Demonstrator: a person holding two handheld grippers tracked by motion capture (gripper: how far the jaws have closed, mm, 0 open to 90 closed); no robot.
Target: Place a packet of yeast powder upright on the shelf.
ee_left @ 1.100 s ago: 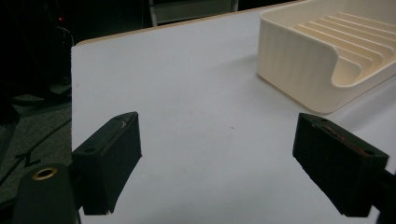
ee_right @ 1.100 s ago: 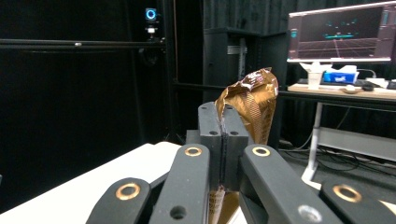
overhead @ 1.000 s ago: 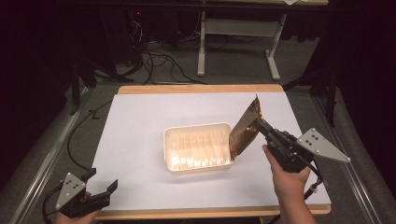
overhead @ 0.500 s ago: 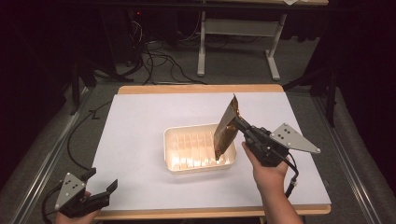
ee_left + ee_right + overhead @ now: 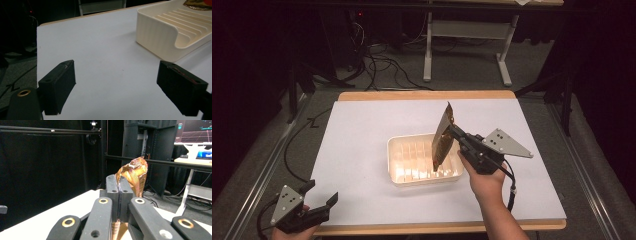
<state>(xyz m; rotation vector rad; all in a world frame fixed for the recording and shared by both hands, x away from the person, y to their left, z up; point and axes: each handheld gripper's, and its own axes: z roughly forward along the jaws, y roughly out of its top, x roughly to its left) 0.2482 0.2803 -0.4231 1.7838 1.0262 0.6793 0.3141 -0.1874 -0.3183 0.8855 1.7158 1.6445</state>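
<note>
Carried leftward since a second ago, the right gripper (image 5: 451,131) now pinches the foil packet (image 5: 442,141) upright, its lower end just over the tray (image 5: 399,165), likely for dropping in. Left gripper (image 5: 322,195) idles, fingers spread, at the bench (image 5: 362,130) corner.

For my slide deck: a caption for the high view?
Right gripper holds a foil packet over the cream tray.

In the right gripper view, shut jaws hide the pouch's (image 5: 133,173) middle. The left gripper view's top edge cuts the pouch (image 5: 198,3) and the tray (image 5: 160,37) at right.
</note>
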